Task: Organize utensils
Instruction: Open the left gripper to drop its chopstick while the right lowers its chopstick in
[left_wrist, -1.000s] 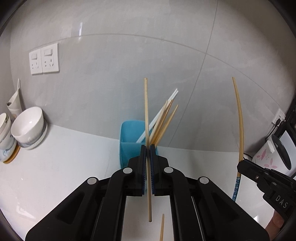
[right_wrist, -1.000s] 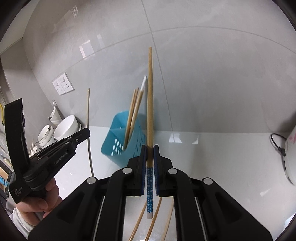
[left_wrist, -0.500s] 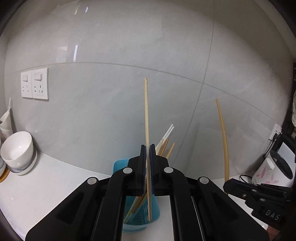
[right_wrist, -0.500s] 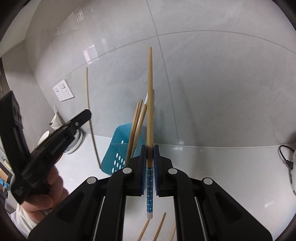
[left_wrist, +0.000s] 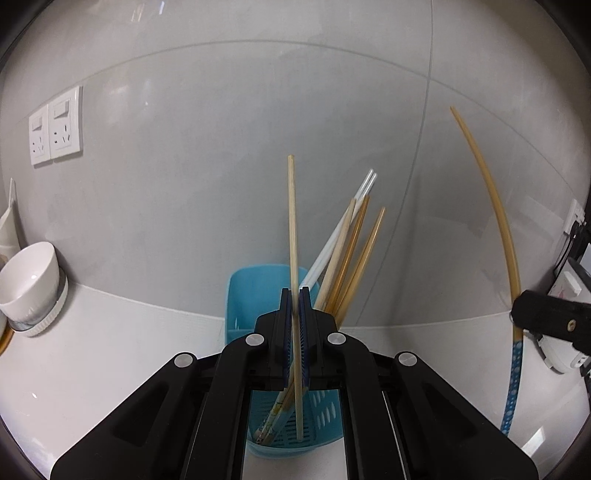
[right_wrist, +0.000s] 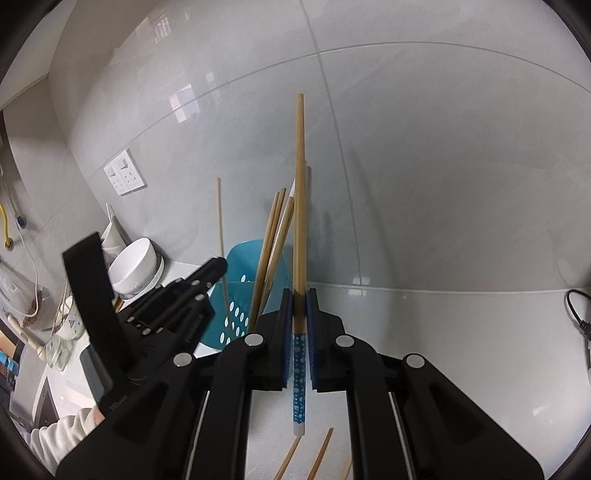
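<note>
Pale bamboo chopstick (left_wrist: 292, 236) pinched upright in left gripper (left_wrist: 294, 295), frame centre, lower tip inside blue holder (left_wrist: 258, 288); right gripper (right_wrist: 300, 295) clamps blue-dotted chopstick (right_wrist: 300, 206), loose chopsticks (right_wrist: 321, 458) at bottom edge

Leaning chopsticks (left_wrist: 354, 254) crowd blue holder (left_wrist: 258, 291) — counter (left_wrist: 110, 332) leftward bare

home kitchen | tiled wall (left_wrist: 221, 110) | bowls (left_wrist: 31, 284) | chopstick holder (left_wrist: 255, 291)
</note>
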